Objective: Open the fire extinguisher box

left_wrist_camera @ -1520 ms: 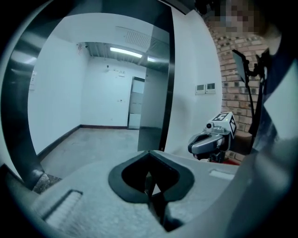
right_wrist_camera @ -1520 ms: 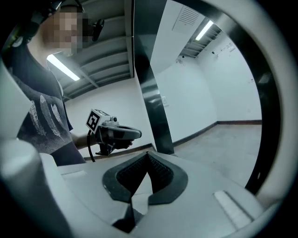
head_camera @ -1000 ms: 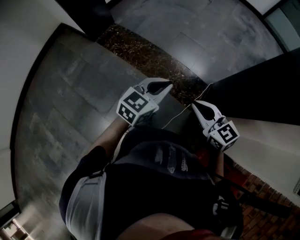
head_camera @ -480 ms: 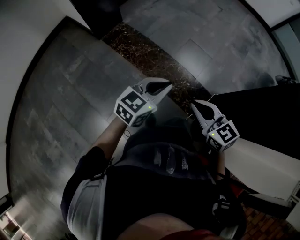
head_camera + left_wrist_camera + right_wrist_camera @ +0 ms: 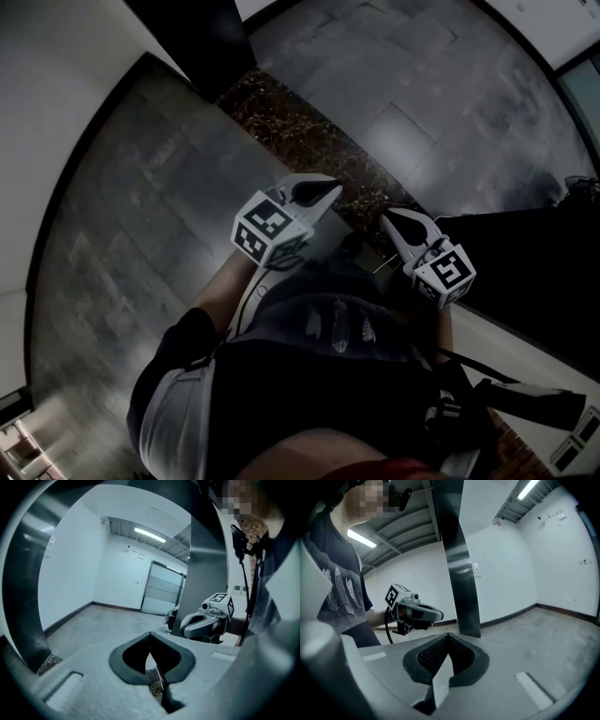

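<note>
No fire extinguisher box shows in any view. In the head view my left gripper (image 5: 325, 192) and right gripper (image 5: 394, 221) are held side by side in front of the person's dark shirt, above a grey tiled floor. Both point ahead and slightly down. In the left gripper view the jaws (image 5: 150, 639) meet at their tips with nothing between them, and the right gripper (image 5: 206, 620) hangs to the right of them. In the right gripper view the jaws (image 5: 448, 641) are closed and empty, with the left gripper (image 5: 412, 612) to the left of them.
A dark speckled stone strip (image 5: 300, 127) crosses the floor just ahead. A dark pillar (image 5: 459, 559) stands in front, with white walls (image 5: 70, 573) around an open grey floor. A wide sliding door (image 5: 161, 595) closes the far end. A black wall face (image 5: 534, 253) runs on the right.
The floor and the black wall on the right have slid toward the person as both grippers were carried forward together. Their pose and closed jaws look the same.
</note>
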Tool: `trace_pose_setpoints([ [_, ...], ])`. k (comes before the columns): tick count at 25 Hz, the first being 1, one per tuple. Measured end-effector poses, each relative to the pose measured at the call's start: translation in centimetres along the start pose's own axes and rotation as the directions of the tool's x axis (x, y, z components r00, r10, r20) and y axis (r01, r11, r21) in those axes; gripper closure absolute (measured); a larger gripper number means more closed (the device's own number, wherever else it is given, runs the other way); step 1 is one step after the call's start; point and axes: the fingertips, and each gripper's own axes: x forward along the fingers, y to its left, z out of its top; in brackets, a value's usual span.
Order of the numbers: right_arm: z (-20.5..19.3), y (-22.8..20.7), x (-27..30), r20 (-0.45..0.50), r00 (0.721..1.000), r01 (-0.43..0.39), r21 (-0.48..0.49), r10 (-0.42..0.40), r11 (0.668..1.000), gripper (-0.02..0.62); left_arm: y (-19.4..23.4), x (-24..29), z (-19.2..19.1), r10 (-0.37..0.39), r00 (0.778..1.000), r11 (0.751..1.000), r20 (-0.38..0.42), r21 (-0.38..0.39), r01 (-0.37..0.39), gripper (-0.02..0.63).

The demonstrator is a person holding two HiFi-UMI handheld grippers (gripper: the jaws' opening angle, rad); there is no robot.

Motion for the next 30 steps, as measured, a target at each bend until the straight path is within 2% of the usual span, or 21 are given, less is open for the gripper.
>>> trace_pose_setpoints([
  [7, 1.7, -9.4, -2.2, 0.026, 0.999, 0.035, 0.069, -0.037, 0.997, 0.594, 1.9, 9.7, 5.2, -0.046, 0.998, 0.998, -0.036, 0.038, 0.048, 0.601],
  [11, 0.7, -14.6, -4.5, 0.027, 0.998, 0.054, 0.080, -0.057, 0.995, 0.594, 1.6, 14.8, 7.0, -0.053, 0.998, 0.997, -0.029, 0.056, 0.055, 0.602],
  [16, 1.7, -19.5, -5.7, 0.018, 0.995, 0.097, 0.043, -0.098, 0.994, 0.594, 2.7, 20.0, 8.7, -0.094, 0.994, 0.993, -0.047, 0.064, 0.097, 0.601],
  [20, 1.7, -24.3, -6.5, 0.029, 0.984, 0.173, 0.061, -0.175, 0.983, 0.594, 4.1, 24.8, 10.5, -0.147, 0.988, 0.984, -0.046, 0.096, 0.150, 0.602],
  [23, 1.9, -28.3, -5.2, 0.023, 0.972, 0.230, 0.072, -0.232, 0.971, 0.594, 7.0, 28.6, 11.1, -0.212, 0.976, 0.971, -0.043, 0.104, 0.216, 0.602],
  [26, 2.7, -33.3, -2.7, -0.013, 0.950, 0.311, 0.098, -0.312, 0.945, 0.594, 12.0, 32.5, 11.5, -0.261, 0.964, 0.963, -0.041, 0.063, 0.264, 0.602],
  [28, 4.1, -35.7, -1.0, -0.020, 0.947, 0.321, 0.122, -0.321, 0.939, 0.594, 14.8, 34.1, 11.9, -0.264, 0.963, 0.964, -0.048, 0.019, 0.266, 0.603],
  [30, 5.9, -37.3, -0.5, -0.012, 0.943, 0.331, 0.150, -0.333, 0.932, 0.594, 15.9, 35.9, 13.1, -0.311, 0.949, 0.950, -0.057, 0.001, 0.312, 0.601],
])
